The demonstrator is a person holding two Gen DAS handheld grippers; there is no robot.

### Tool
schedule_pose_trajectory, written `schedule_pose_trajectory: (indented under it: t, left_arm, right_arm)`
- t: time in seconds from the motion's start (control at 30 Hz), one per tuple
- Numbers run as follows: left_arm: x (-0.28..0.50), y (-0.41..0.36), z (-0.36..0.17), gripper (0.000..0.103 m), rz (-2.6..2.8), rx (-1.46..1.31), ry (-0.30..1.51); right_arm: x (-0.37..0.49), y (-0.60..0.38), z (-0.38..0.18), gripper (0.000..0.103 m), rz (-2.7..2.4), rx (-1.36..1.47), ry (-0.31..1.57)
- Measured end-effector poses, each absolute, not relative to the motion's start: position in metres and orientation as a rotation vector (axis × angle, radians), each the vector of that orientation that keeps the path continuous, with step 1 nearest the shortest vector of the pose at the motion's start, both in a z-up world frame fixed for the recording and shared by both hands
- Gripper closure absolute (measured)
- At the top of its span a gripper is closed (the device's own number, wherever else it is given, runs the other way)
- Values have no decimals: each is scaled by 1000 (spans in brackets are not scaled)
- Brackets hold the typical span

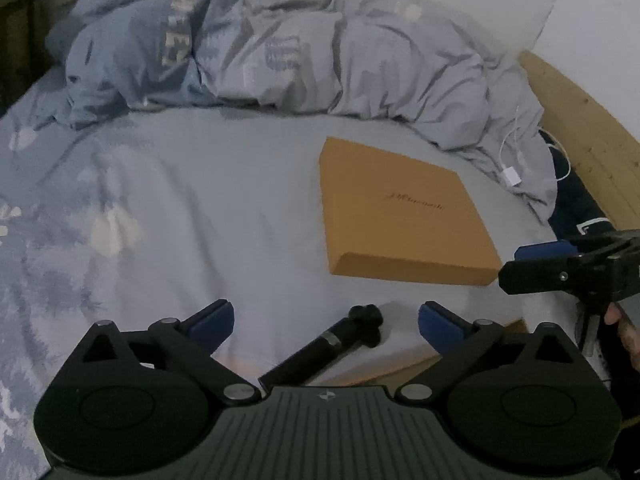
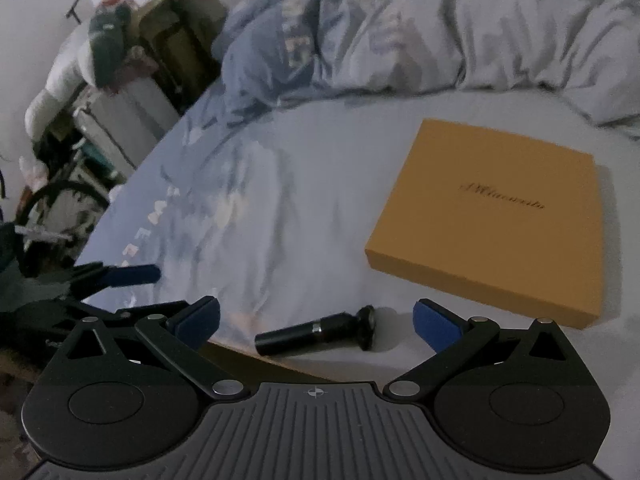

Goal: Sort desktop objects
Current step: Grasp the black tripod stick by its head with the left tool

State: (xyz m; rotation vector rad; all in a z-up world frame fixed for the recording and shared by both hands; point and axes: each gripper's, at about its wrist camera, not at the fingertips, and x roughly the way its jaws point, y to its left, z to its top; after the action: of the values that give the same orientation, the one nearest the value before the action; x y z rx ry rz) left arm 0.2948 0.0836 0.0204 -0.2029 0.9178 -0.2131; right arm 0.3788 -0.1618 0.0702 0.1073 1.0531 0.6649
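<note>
Nearest the lens in both views lies one black electric shaver on the blue-grey bedsheet, close to the near edge of the bed. In the left wrist view it sits between the spread fingers of the left gripper, untouched by either blue pad, its round head pointing away and to the right. In the right wrist view the same shaver lies crosswise in the gap of the right gripper, head toward the right finger — again no pad touches it. Both tools stand wide and hold nothing.

There is one container: a flat orange box with dark script on its lid. It is shut, so what it holds cannot be told. It rests on the sheet beyond the left gripper and to its right; seen from the right gripper, the box lies ahead and to the right, apart from the shaver.

Further off, one crumpled duvet is heaped across the bed. One white cable trails beside it, past the box — near the wooden bed frame.
</note>
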Motion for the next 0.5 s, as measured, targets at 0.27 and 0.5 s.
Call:
schedule_pose_trajectory:
  t: [0.27, 0.5]
  left_arm:
    - [329, 105, -20, 0, -247, -238, 1007]
    - [352, 111, -53, 0, -311, -213, 1087]
  right_arm:
    - [423, -141, 26, 0, 714, 55, 1202]
    - [452, -124, -13, 0, 732, 16, 1310]
